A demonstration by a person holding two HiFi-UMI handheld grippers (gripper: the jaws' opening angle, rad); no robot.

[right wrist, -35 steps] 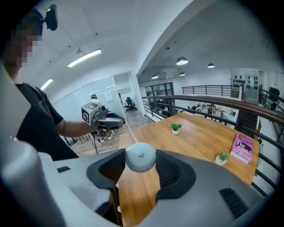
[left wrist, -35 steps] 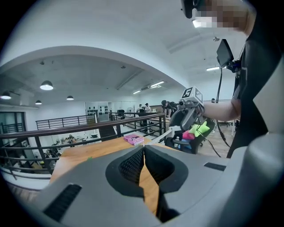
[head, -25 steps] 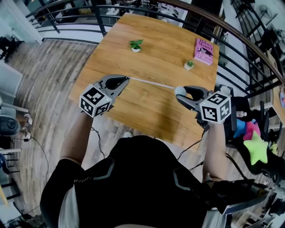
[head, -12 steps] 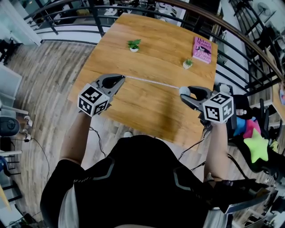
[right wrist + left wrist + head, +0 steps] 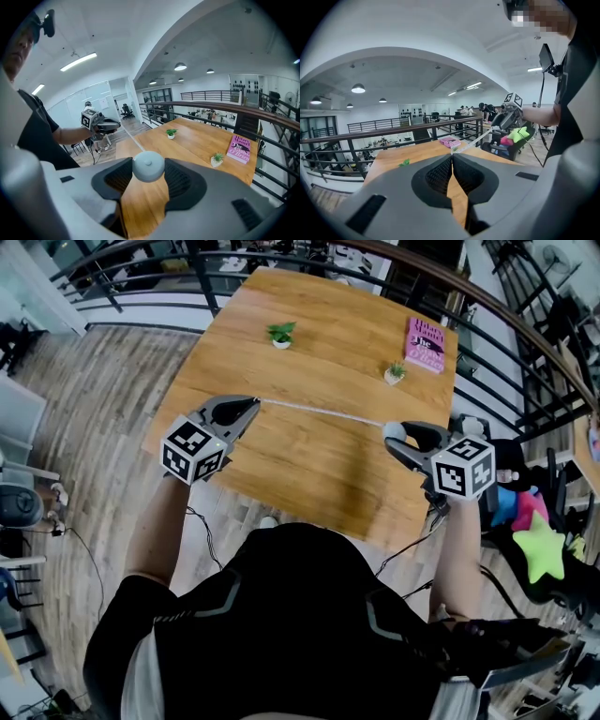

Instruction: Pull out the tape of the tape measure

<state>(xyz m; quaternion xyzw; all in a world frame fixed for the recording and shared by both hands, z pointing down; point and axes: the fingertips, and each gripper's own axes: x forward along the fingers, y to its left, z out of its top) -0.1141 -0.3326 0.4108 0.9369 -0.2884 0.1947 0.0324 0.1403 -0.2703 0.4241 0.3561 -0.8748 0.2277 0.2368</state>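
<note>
Over the wooden table [image 5: 319,324] a thin white tape [image 5: 319,412] runs taut between my two grippers. My left gripper [image 5: 255,404] is shut on the tape's end, seen pinched at the closed tips [image 5: 452,153] in the left gripper view, with the tape [image 5: 474,139] leading off to the right gripper [image 5: 502,117]. My right gripper [image 5: 392,435] is shut on the round pale blue-grey tape measure [image 5: 148,166], which sits between its pads. From there the tape [image 5: 132,139] stretches towards the left gripper [image 5: 108,125].
On the table lie a pink book [image 5: 427,344] at the far right and two small potted plants [image 5: 280,334] [image 5: 395,373]. A black railing [image 5: 141,282] rings the table. A chair with bright soft toys [image 5: 539,554] stands at the right.
My right gripper has drifted to the right with the tape measure and the left one slightly left. The tape between them is longer.
</note>
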